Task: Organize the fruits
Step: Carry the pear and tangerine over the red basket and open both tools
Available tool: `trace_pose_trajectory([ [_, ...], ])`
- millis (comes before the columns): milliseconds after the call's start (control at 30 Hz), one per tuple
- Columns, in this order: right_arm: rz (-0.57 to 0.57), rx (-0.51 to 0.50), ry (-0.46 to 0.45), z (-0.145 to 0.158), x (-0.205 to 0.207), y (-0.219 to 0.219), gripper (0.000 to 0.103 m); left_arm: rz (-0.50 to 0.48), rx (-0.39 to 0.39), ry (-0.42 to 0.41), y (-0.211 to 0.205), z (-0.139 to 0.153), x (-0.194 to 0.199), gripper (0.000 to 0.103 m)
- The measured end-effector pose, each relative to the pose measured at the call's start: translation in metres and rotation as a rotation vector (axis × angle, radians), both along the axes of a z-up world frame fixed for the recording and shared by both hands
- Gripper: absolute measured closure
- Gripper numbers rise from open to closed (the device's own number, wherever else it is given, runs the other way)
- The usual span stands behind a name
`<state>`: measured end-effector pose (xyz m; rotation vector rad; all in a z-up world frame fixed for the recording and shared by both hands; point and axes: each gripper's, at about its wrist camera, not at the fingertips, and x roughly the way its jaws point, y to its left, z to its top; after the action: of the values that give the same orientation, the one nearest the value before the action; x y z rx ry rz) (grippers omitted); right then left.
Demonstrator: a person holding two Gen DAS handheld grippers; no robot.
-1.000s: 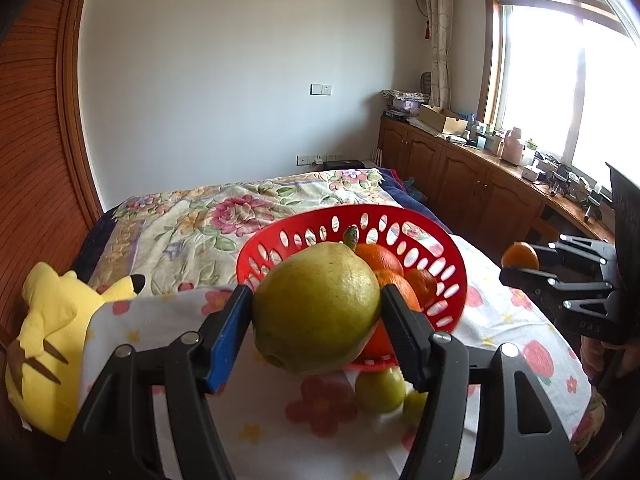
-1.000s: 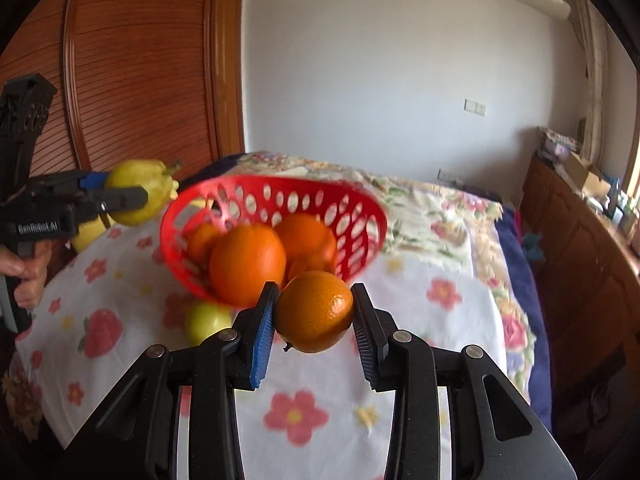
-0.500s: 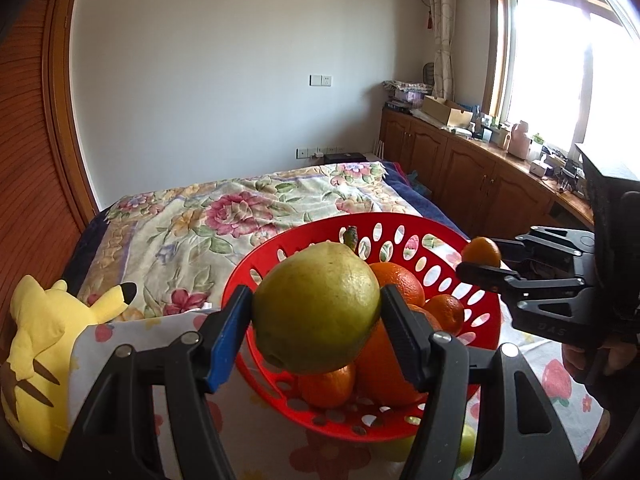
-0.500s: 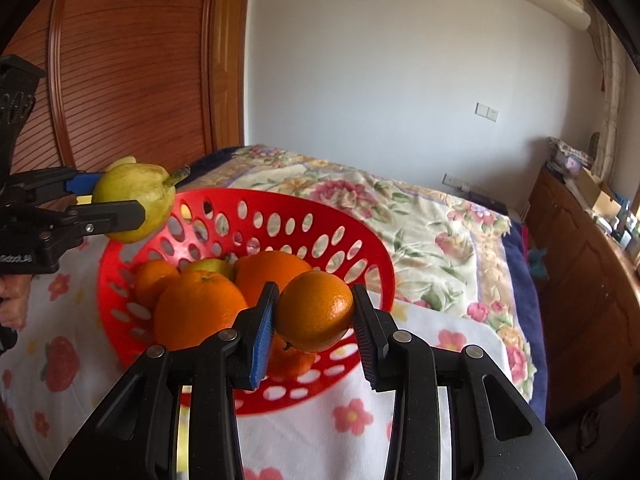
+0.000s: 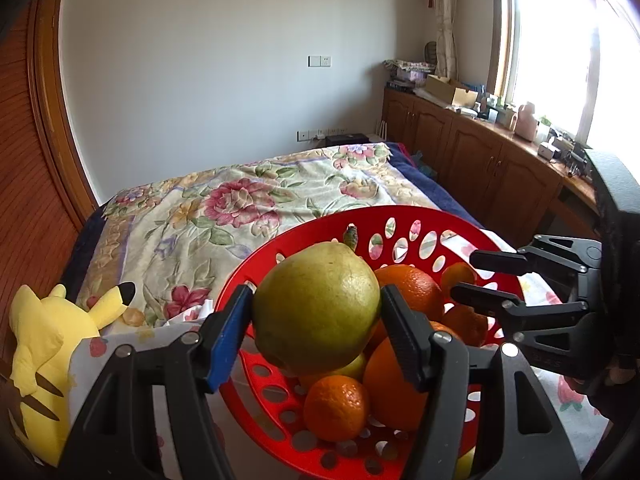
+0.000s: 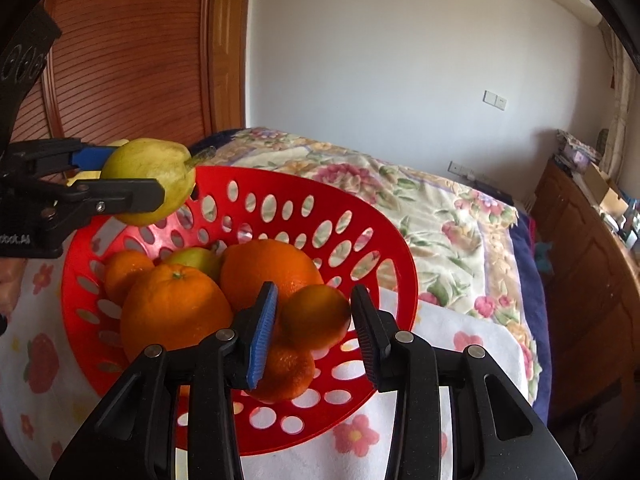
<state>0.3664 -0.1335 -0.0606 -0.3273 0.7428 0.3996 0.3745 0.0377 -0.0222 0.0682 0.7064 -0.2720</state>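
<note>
A red perforated basket (image 5: 400,213) (image 6: 320,184) on the flowered cloth holds several oranges (image 6: 176,312) and a greenish fruit. My left gripper (image 5: 316,292) (image 6: 148,176) is shut on a yellow-green pear (image 5: 316,312) (image 6: 152,168), held above the basket's left rim. My right gripper (image 6: 314,296) (image 5: 466,276) hangs over the basket's near right side. Its jaws are opening. A small orange (image 6: 316,318) is between them, blurred, with a thin gap at the pads. A hand holds each gripper at the frame edges.
The basket stands on a white flowered cloth (image 6: 440,340) over a floral bedspread (image 5: 240,200). A yellow plush toy (image 5: 36,340) lies at the bed's left edge. Wooden cabinets (image 5: 500,168) run along the right, a wooden wardrobe (image 6: 140,60) on the left.
Both grippers have moved in and down over the basket. The pear stays gripped. The right jaws have spread slightly and the small orange now looks blurred and a bit lower.
</note>
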Motion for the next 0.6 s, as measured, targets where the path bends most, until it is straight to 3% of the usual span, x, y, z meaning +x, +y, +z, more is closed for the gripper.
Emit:
trace_pose_trajectory([
  [367, 0.004, 0.008, -0.035, 0.008, -0.017, -0.002, 0.065, 0.019, 0.033, 0.104, -0.008, -0.018, 0.025, 0.038],
  [600, 0.007, 0.042, -0.048, 0.016, -0.027, -0.003, 0.065, 0.036, 0.096, 0.144, -0.010, -0.029, 0.031, 0.037],
])
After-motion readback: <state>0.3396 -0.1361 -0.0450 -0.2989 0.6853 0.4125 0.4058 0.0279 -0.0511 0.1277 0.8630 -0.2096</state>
